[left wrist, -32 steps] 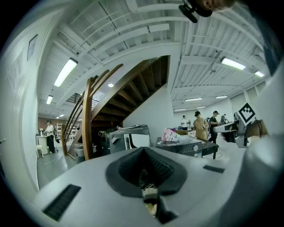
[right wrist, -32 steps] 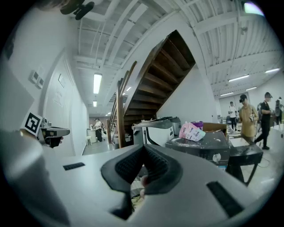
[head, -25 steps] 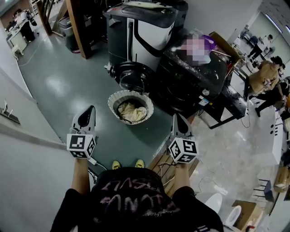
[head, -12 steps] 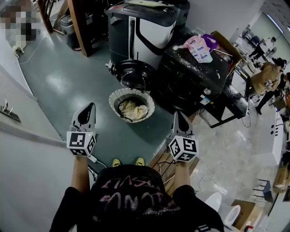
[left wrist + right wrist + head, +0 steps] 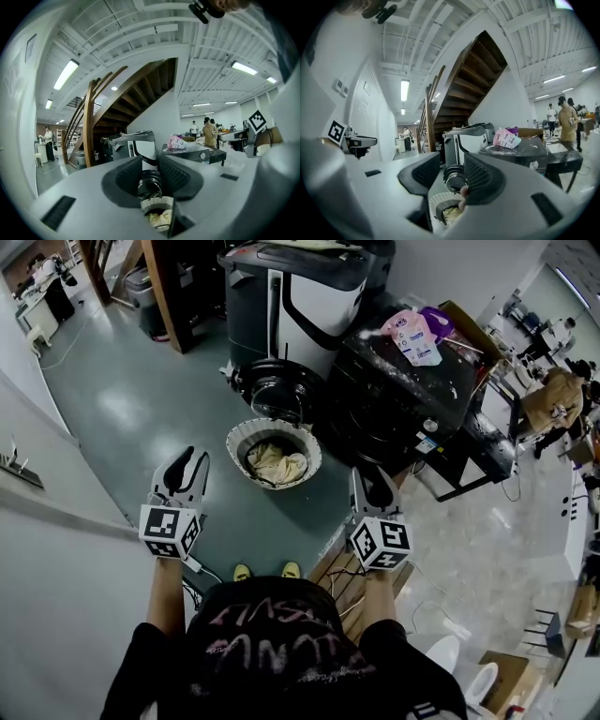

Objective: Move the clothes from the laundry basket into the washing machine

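0 garments moved. Cream crumpled clothes point(image 5: 277, 463) lie in the round white ribbed laundry basket point(image 5: 236, 439), just beside the black front-loading washing machine point(image 5: 398, 413). My left gripper point(image 5: 187, 465) and right gripper point(image 5: 371, 486): jaws opening, slightly apart, empty. Every transfer remains.

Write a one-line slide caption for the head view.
The left gripper and right gripper, empty jaws opening, face a white laundry basket of cream clothes beside the black washing machine.
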Tool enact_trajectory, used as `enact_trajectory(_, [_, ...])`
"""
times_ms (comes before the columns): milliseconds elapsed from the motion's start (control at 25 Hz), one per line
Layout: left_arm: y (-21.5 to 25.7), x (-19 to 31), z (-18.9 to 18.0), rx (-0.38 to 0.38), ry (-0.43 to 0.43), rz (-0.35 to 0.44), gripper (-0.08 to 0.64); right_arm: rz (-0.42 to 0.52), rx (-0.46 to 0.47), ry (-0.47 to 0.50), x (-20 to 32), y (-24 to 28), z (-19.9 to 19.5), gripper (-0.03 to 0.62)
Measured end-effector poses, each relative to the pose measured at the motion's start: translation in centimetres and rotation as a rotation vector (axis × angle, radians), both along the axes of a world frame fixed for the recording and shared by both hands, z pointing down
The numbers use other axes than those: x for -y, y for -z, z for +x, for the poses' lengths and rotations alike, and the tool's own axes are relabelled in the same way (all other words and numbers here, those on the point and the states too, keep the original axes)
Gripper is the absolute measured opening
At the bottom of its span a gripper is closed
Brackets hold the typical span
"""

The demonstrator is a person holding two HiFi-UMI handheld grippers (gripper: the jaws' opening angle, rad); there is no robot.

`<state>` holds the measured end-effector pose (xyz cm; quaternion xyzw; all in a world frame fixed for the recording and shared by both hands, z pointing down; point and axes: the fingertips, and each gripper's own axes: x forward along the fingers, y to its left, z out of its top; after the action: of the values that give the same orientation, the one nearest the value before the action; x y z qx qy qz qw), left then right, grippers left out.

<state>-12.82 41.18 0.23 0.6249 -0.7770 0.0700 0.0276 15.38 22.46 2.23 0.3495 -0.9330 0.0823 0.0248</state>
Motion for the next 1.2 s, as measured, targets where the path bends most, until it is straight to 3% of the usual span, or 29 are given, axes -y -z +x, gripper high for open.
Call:
enact_trajectory(240, [-0.4,0.3,0.8,-0.015,-0.015,-0.004,0.209,-0.011,0.01,0.005,0.0,-0.3,0.4,0.254])
enact_trajectory(480, [-0.3,0.5,1.0,-0.025,-0.013,0.006,0.232,-0.014,0.016,-0.002,0.0,-0.4,0.7,0.289])
enact_trajectory(640, [-0.5,0.6,1.1,-0.034,-0.006,0.01,0.283,-0.009,0.023,-0.001,0.0,-0.5,0.8,0.363])
enact_trajectory(1200, [-0.7,0.7,1.3,-0.042,0.007,0.009,0.33,-0.025,0.035,0.015,-0.2,-0.8,0.8,0.379])
